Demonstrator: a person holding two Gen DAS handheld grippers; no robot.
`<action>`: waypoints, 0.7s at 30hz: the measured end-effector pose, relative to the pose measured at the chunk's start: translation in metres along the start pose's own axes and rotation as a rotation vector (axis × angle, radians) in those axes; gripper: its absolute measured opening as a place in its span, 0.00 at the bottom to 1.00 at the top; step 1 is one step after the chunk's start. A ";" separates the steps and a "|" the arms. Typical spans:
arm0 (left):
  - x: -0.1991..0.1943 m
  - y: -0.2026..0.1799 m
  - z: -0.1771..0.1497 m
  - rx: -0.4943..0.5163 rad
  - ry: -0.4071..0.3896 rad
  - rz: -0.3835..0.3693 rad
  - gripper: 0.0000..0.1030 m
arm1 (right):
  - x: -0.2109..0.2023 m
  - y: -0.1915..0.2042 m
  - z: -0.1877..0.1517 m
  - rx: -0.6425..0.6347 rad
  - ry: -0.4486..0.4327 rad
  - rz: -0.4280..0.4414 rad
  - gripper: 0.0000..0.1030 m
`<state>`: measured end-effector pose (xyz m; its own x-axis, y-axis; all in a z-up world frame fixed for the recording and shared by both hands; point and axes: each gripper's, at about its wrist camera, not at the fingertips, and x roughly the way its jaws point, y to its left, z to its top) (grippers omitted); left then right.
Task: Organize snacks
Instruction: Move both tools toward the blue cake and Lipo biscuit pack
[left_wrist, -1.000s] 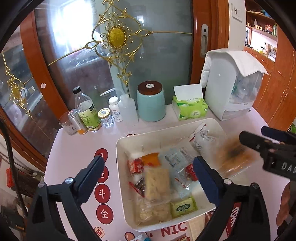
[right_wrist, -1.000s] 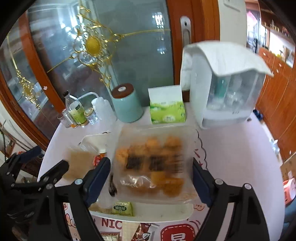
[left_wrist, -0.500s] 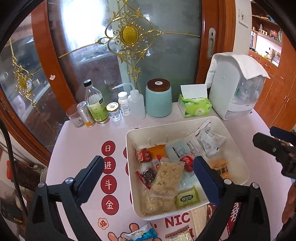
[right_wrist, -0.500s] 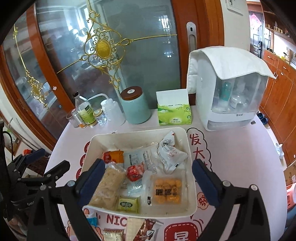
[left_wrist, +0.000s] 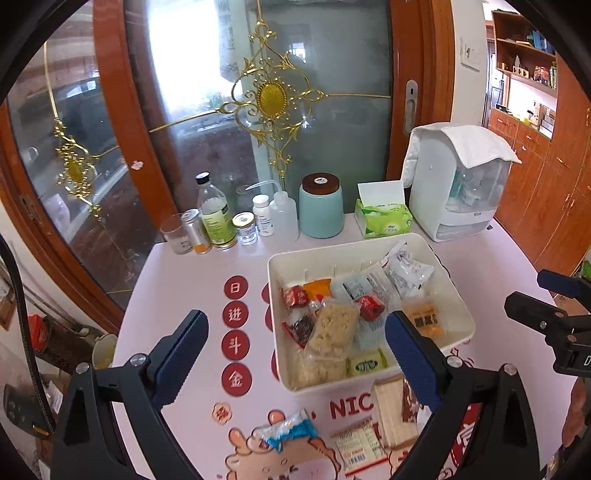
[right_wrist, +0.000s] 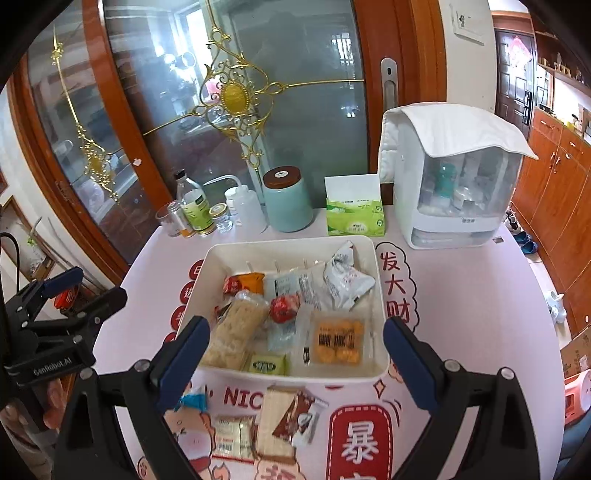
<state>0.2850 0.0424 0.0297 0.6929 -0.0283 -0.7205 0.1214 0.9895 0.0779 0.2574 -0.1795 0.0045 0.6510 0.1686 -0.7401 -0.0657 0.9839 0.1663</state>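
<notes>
Right wrist view: right hand-held gripper (right_wrist: 295, 354) gapes empty, its fingers (right_wrist: 184, 354) hiding tray (right_wrist: 291, 373) corners.

Two wrist cameras, both angled down over the table.
Left views the white tray (left_wrist: 369, 382) from its left, right from straight on (right_wrist: 291, 371); both share tray and back-row jars.

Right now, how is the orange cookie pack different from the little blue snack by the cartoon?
The orange cookie pack lies inside the white bin; the blue snack lies outside it on the tablecloth. The cookie pack is flat, square and clear-wrapped; the blue one is smaller and crinkled. Neither is held by a gripper.
</notes>
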 end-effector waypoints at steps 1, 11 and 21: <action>-0.006 0.000 -0.004 -0.002 -0.001 0.006 0.93 | -0.006 0.000 -0.005 -0.001 -0.001 0.004 0.93; -0.077 -0.006 -0.074 -0.018 0.006 0.076 0.93 | -0.057 0.009 -0.057 -0.051 0.004 0.062 0.93; -0.105 -0.002 -0.130 0.085 0.046 0.132 0.93 | -0.058 0.033 -0.106 -0.133 0.057 0.092 0.93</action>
<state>0.1195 0.0621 0.0155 0.6737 0.1093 -0.7309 0.0929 0.9686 0.2305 0.1376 -0.1503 -0.0161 0.5935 0.2581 -0.7623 -0.2253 0.9626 0.1505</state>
